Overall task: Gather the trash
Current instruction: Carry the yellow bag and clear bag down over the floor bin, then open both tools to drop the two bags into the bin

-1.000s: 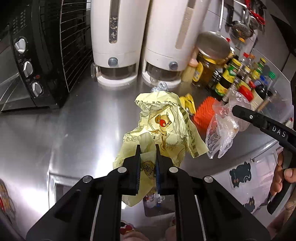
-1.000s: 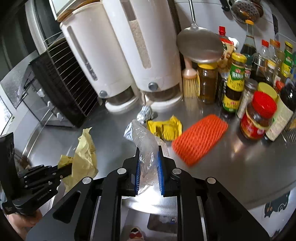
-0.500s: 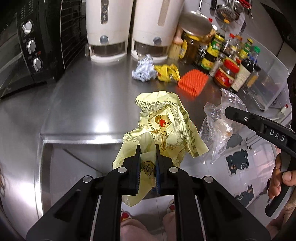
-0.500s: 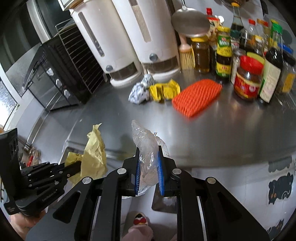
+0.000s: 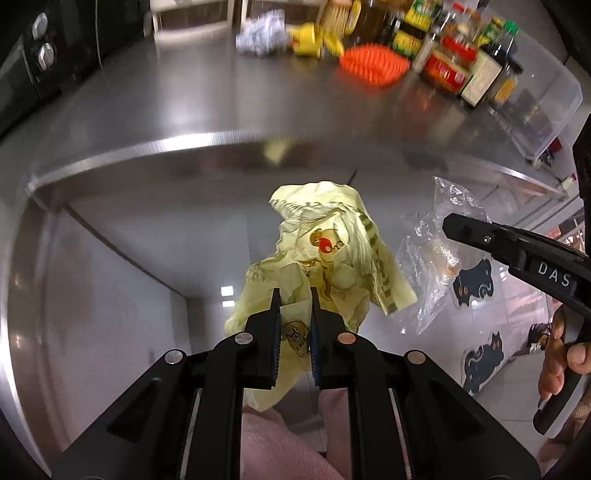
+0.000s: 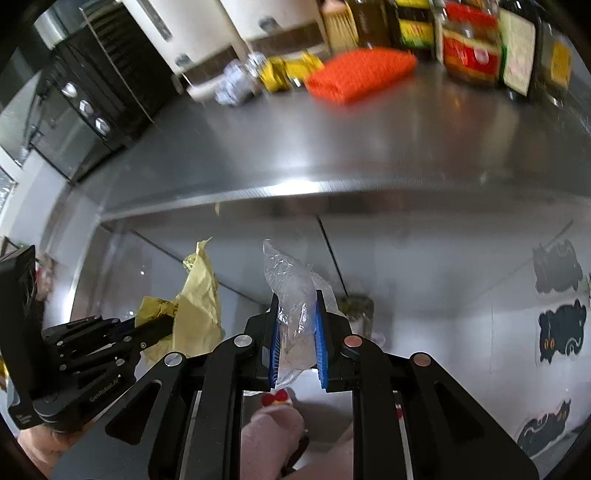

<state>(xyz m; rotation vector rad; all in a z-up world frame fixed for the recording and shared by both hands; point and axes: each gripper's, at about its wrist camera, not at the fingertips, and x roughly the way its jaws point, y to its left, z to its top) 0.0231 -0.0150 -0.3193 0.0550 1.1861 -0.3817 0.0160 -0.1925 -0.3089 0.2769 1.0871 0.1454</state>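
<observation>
My left gripper (image 5: 293, 295) is shut on a crumpled yellow printed wrapper (image 5: 328, 254), held below and in front of the steel counter's edge (image 5: 184, 142). My right gripper (image 6: 297, 297) is shut on a clear plastic bag (image 6: 291, 284); the bag also shows in the left wrist view (image 5: 432, 254), right of the wrapper. The wrapper shows at the left of the right wrist view (image 6: 199, 295). On the counter lie a foil ball (image 6: 231, 88), a yellow packet (image 6: 284, 70) and an orange foam net (image 6: 360, 72).
A black oven (image 6: 85, 99) stands at the counter's left, white dispensers (image 6: 236, 22) at the back, sauce jars and bottles (image 6: 472, 51) at the right. A clear bin (image 5: 546, 99) sits at the far right. Below the counter is a steel cabinet front with cat stickers (image 6: 559, 332).
Both grippers have pulled back and down from the counter with their trash still held. The counter items now lie far off at the top of both views.
</observation>
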